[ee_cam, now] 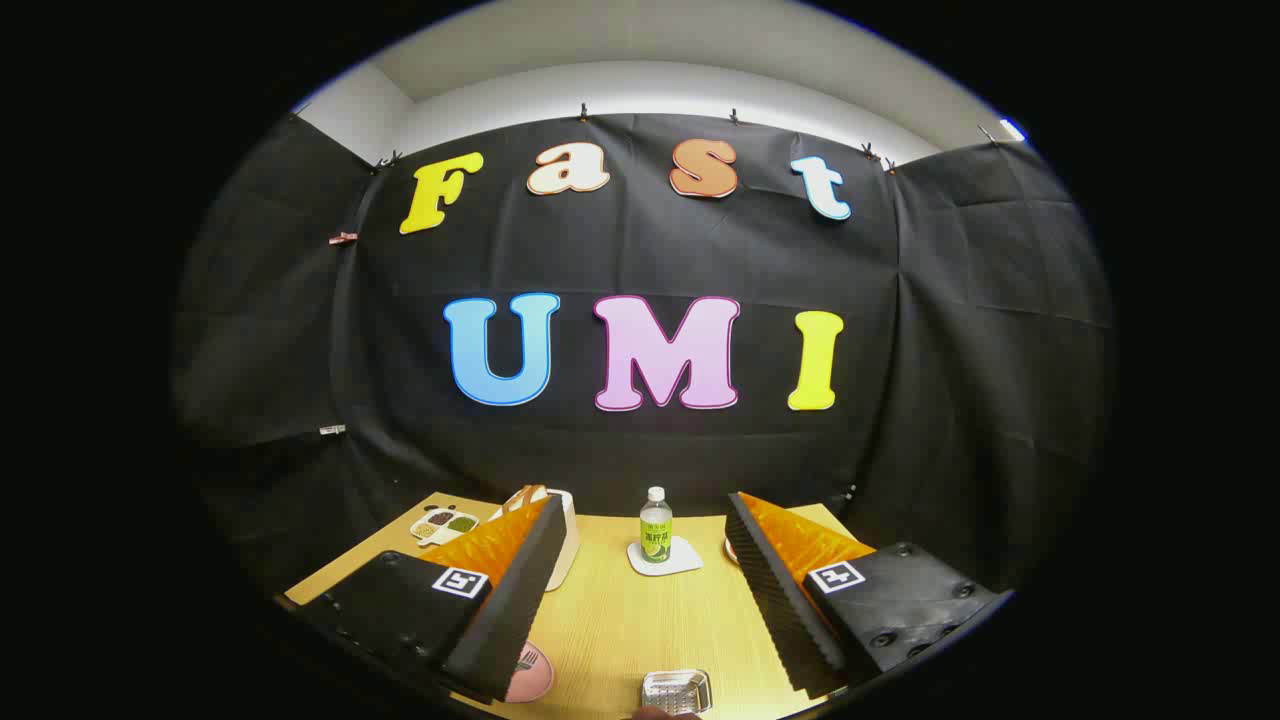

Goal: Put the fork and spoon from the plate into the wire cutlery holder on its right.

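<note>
Where the pink plate peeks out from under the left finger, the tines of a fork rest on it; the spoon I cannot make out. To the plate's right, low between the two fingers, sits the metal wire cutlery holder, apart from the plate on the wooden table. The gripper hangs above the table with its jaws spread wide and holding nothing. Beyond the fingers a small bottle stands upright on a white coaster. Past the left finger sits a white container, partly hidden, and further left a small divided dish lies near the table's far corner.
</note>
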The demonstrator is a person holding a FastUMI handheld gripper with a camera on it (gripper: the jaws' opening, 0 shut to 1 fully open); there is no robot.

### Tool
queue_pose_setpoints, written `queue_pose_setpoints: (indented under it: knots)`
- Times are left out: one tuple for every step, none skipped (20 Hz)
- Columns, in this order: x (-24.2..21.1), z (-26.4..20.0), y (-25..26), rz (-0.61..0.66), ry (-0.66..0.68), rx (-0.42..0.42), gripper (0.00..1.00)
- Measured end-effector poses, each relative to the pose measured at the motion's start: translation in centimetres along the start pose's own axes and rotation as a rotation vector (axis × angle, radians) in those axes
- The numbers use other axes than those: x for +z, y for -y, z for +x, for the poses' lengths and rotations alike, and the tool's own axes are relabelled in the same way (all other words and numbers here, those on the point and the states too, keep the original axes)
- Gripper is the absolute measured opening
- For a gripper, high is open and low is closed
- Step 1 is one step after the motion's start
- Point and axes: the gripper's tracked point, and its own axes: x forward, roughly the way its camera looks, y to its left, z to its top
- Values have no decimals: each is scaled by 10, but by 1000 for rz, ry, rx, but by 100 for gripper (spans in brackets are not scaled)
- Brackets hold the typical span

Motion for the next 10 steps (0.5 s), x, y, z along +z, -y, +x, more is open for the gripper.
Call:
queue_pose_setpoints:
  knots:
    - [0,1,0,2,-1,-2,100]
    - [1,2,1,4,-3,-4,100]
    - [1,2,1,5,-3,-6,100]
    - [0,1,0,4,-3,-9,100]
    - [-1,1,0,0,-2,-13,100]
    - [-3,0,-2,-3,-6,-16,100]
    - [-6,0,-4,-3,-13,-18,100]
    - [-7,-1,-5,0,-18,-19,100]
    - [-9,-2,-8,4,-23,-20,100]
    - [-9,-3,-10,6,-25,-20,100]
